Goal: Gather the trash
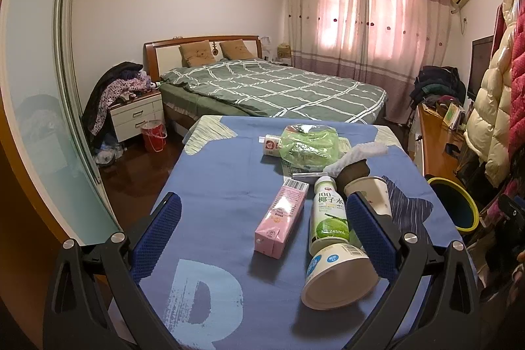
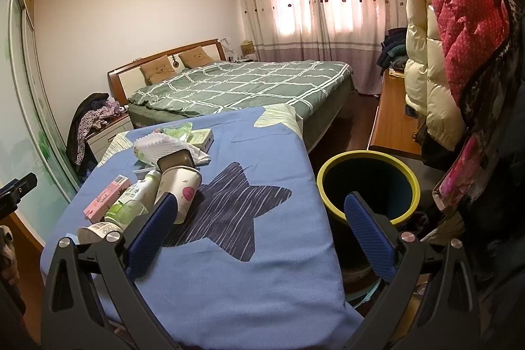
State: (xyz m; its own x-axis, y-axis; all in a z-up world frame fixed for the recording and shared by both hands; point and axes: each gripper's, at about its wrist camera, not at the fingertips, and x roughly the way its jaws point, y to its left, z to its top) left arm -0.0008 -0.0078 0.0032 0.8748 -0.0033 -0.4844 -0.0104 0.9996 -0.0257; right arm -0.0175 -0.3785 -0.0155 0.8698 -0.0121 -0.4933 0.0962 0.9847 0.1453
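Observation:
Trash lies on a table under a blue cloth [image 1: 216,186]: a pink carton [image 1: 282,217], a coconut water bottle [image 1: 329,215], a tipped yogurt cup [image 1: 338,277], a paper cup [image 1: 370,191], white foam netting [image 1: 357,154], a green plastic bag [image 1: 308,146] and a small white bottle [image 1: 270,145]. My left gripper [image 1: 262,225] is open above the carton and bottle. My right gripper [image 2: 259,218] is open over the table's right edge, beside the yellow-rimmed bin [image 2: 367,186]. The paper cup [image 2: 182,189] lies by its left finger.
A bed with a green checked cover [image 1: 272,87] stands behind the table. Coats [image 2: 459,38] hang at the right above a wooden desk [image 2: 393,123]. A nightstand [image 1: 136,117] and red bucket [image 1: 153,136] stand at the left by a glass sliding door [image 1: 42,120].

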